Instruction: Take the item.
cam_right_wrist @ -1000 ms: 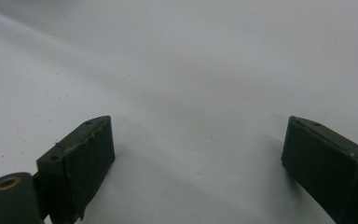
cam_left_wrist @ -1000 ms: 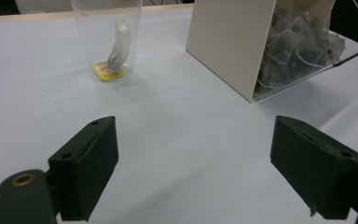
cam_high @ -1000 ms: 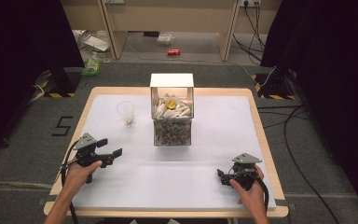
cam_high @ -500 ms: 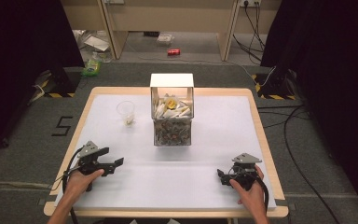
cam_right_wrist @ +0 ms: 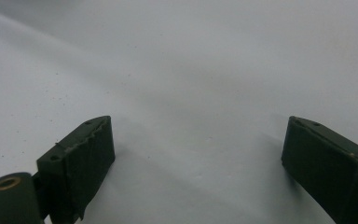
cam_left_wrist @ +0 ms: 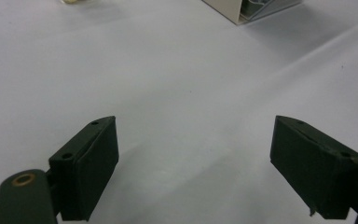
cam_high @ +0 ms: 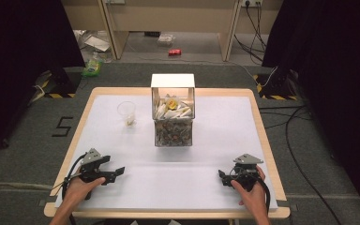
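Grippers parked low on the white table point(cam_high: 206, 187), left gripper point(cam_high: 115, 172) at 7 o'clock, right gripper point(cam_high: 223, 177) at 5, jaws spread wide and empty, probably readied for a reach. Clear box point(cam_high: 173, 117) of mixed pieces at centre, plastic cup point(cam_high: 127, 113) beside it at 10 o'clock, well apart from both grippers.

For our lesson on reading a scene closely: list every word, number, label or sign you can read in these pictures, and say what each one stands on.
"5": a dark numeral marked on the grey floor left of the table.
Red can on the floor beyond the table: any print is too small to read.
Green packet on the floor at far left: label too blurred to read.
Clear box and plastic cup: no legible text.
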`<state>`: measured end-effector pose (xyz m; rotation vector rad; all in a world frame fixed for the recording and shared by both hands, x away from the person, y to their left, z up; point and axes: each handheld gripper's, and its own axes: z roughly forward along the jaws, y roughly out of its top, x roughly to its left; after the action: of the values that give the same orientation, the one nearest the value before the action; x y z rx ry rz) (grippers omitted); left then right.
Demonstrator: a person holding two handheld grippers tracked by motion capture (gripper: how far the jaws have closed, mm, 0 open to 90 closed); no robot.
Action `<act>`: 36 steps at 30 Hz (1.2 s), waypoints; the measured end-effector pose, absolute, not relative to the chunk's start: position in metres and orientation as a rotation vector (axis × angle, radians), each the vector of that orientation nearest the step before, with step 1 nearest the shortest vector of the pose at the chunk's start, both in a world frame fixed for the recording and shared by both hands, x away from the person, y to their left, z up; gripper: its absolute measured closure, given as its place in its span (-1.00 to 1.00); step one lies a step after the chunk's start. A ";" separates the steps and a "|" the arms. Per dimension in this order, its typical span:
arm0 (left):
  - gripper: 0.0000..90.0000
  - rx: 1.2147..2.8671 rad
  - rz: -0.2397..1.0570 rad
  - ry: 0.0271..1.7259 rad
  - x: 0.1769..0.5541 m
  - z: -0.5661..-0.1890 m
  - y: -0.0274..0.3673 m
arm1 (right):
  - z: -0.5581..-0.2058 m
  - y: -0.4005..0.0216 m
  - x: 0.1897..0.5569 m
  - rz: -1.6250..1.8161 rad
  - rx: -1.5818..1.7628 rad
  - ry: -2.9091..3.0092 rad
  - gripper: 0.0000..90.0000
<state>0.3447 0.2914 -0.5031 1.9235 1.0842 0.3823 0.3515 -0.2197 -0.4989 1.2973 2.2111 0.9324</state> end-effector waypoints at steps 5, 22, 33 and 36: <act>-0.67 1.936 0.392 1.084 0.337 -0.503 0.290 | -0.499 -0.220 0.351 0.932 1.297 2.211 -0.78; -0.66 1.996 0.387 1.064 0.319 -0.504 0.287 | -0.499 -0.220 0.351 0.932 1.294 2.212 -0.78; -0.67 2.031 0.426 1.048 0.308 -0.508 0.284 | -0.499 -0.220 0.351 0.932 1.294 2.212 -0.78; -0.67 2.029 0.469 1.038 0.303 -0.510 0.282 | -0.499 -0.220 0.351 0.932 1.294 2.212 -0.78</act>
<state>0.3031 0.2819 -0.5104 2.0290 1.0384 0.4693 0.3515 -0.2198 -0.4989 1.2943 2.2121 0.9319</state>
